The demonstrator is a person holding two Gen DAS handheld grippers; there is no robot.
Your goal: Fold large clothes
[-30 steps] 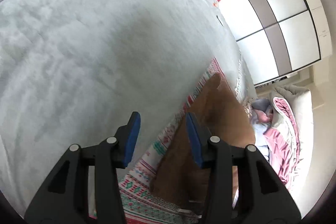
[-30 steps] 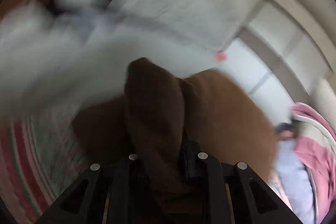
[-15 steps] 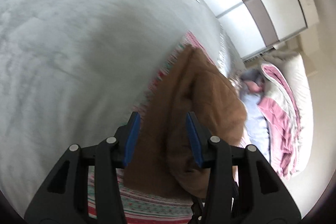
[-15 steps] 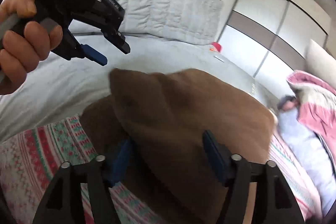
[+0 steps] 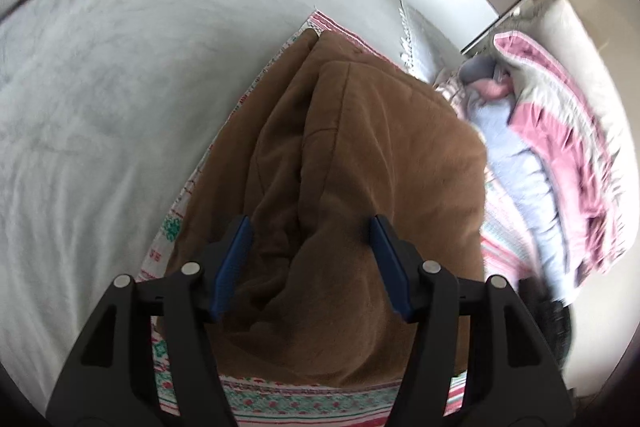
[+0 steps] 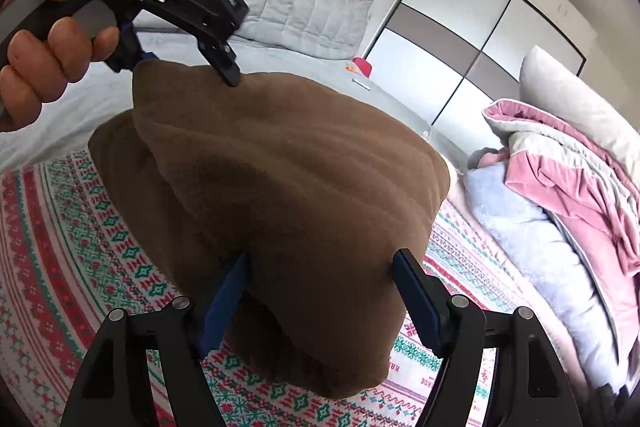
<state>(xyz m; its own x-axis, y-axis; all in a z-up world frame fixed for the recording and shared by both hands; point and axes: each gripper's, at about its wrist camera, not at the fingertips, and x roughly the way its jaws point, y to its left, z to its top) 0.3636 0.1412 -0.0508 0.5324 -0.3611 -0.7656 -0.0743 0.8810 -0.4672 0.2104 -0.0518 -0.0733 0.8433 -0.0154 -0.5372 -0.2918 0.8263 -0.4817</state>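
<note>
One garment, two grippers.
One brown garment, two grippers, one patterned cloth, one hand.

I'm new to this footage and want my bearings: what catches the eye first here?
A bulky folded brown garment fills the middle of both views, lying on a red-and-green patterned cloth spread over a grey bed. Both grippers straddle it with blue-padded fingers spread wide, having just been opening. To the right lies a heap of pink and pale bedding.
</note>
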